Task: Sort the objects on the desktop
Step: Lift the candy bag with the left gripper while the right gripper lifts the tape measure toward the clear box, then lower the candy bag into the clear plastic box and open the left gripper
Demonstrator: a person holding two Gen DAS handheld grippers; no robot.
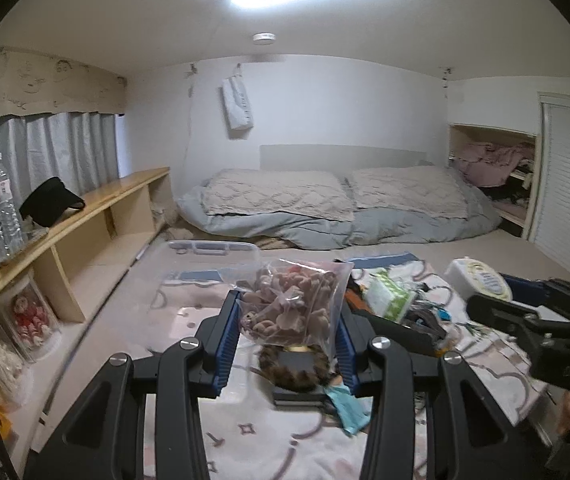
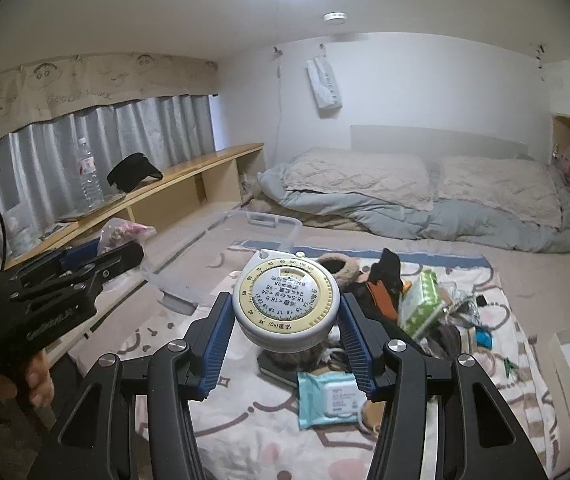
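Both hand-held grippers are gripping: left hand-held gripper (image 1: 287, 322) is clamping a clear plastic bag of brown plush toys (image 1: 291, 300), right hand-held gripper (image 2: 287, 320) a round white-and-yellow tape measure (image 2: 287, 304). Carrying both level toward the clear plastic bin (image 2: 221, 256) at eleven o'clock seems wise. Beyond the patterned blanket (image 2: 245, 432), grey bedding (image 2: 465, 216) is filling twelve o'clock.

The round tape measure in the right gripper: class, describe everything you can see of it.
The round tape measure is a squat white disc that looks like plastic, with a small tab at its far edge. Its top carries a cream-yellow ring of numbers around a white dial printed with figures and characters. It lies face up, slightly tilted, clamped at its sides between the blue ribbed pads of the right gripper, held above the patterned blanket and clutter. The left wrist view shows it too.
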